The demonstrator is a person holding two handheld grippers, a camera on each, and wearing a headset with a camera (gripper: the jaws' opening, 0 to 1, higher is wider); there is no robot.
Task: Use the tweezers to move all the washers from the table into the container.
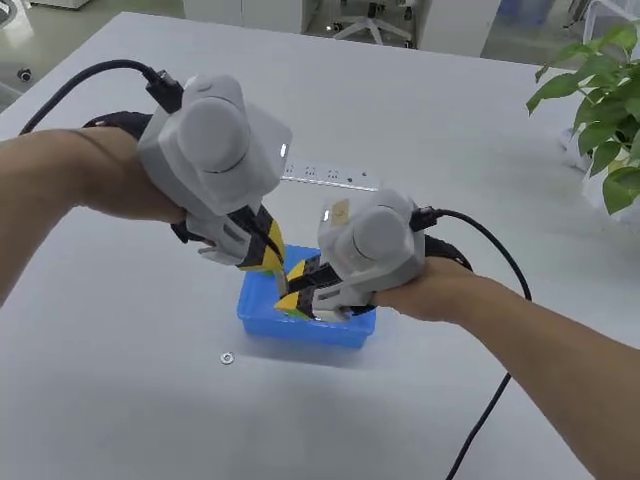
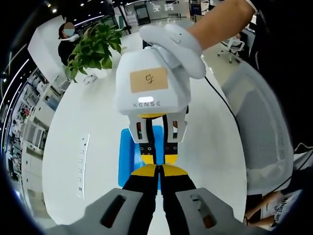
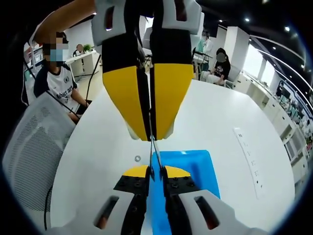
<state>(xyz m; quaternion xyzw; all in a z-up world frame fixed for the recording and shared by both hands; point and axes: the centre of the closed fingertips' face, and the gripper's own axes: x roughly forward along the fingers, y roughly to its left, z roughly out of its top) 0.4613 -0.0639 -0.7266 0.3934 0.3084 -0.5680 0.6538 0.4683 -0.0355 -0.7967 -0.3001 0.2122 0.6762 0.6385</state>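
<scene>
A white table [image 1: 450,120] is seen, with a potted plant [image 1: 600,100] at its right edge. Above the middle, the left gripper [image 1: 270,260] and the right gripper [image 1: 290,297] are held tip to tip over a blue container [image 1: 300,331]. A power strip [image 1: 330,177] is laid beyond them. In the right gripper view, the thin tweezers [image 3: 152,149] are pinched between the closed jaws of both grippers. One washer [image 1: 227,357] is left on the table, just outside the container's near left corner.
</scene>
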